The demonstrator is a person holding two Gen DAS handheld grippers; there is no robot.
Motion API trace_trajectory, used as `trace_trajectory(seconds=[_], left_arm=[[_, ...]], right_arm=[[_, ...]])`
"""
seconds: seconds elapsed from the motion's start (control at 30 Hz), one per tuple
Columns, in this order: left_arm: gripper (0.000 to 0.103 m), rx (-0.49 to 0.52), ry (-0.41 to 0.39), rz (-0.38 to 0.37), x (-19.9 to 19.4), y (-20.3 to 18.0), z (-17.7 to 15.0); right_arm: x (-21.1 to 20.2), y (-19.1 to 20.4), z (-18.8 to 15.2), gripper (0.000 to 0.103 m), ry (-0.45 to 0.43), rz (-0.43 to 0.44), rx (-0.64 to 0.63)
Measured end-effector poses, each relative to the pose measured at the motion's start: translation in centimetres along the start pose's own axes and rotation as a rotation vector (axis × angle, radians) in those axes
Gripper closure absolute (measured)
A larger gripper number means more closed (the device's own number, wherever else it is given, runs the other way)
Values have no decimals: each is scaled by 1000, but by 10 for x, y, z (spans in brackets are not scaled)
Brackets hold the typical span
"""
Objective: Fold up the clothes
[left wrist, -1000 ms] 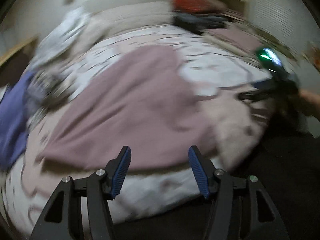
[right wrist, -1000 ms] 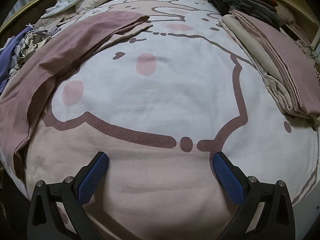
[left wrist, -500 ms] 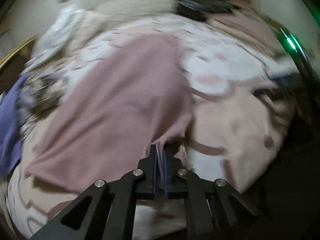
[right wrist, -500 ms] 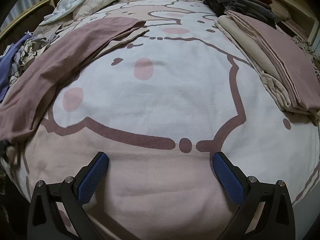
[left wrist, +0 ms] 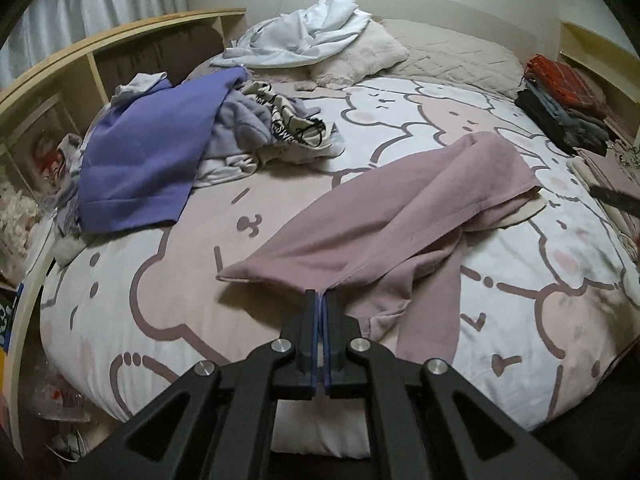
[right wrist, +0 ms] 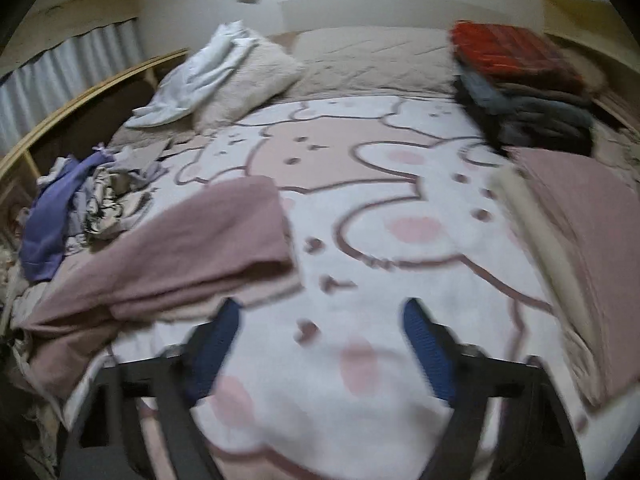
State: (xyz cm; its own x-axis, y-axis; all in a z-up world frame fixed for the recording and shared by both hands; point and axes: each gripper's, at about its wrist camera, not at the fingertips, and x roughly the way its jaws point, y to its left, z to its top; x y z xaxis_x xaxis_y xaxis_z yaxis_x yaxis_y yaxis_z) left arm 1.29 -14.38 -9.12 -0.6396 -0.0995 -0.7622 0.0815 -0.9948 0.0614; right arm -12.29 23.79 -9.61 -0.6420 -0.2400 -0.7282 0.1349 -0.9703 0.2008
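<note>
Left tool (left wrist: pixel 321 298), low centre of the left wrist view: blue pads pressed together, pinching a hem of the mauve garment (left wrist: pixel 404 216). Garment pulled taut from the pinch, stretched up and right across the bed (left wrist: pixel 168 280), its far end near the right edge of the frame, a cream layer peeking out beneath that end. One loose part drooped to the lower right of the pinch (sleeve or leg, could not tell which).

Right tool (right wrist: pixel 322 344), bottom of the right wrist view: fingers (right wrist: pixel 428 354) spread wide, holding nothing, poised over the cartoon-print cover; whole view blurred. Same mauve garment (right wrist: pixel 188 252) lay left of centre there, its near edge just beside the left finger; contact could not be told.

Unfolded pile at the left of the left wrist view: purple garment (left wrist: pixel 148 156) draped over grey and printed pieces, well apart from the mauve one. White garment (left wrist: pixel 304 36) heaped on a pillow (left wrist: pixel 360 56) at top centre. Folded stack (left wrist: pixel 564 100) at the upper right, red plaid on top of dark pieces, with folded mauve and cream pieces (right wrist: pixel 580 232) just below it along the right side of the bed. Wooden shelf unit (left wrist: pixel 100 64) ran along the upper left, curtain (left wrist: pixel 100 8) above it.
</note>
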Motion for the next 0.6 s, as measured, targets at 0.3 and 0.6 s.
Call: trace_trajectory(seconds=[0.3,0.6], left_arm=[[100,-30,39,-9,12,11,3],[100,-57,75,-4,27,20,5]], right_arm=[[73,19,23,47,68,96,-34],[107,13,27,95,183,202,12]])
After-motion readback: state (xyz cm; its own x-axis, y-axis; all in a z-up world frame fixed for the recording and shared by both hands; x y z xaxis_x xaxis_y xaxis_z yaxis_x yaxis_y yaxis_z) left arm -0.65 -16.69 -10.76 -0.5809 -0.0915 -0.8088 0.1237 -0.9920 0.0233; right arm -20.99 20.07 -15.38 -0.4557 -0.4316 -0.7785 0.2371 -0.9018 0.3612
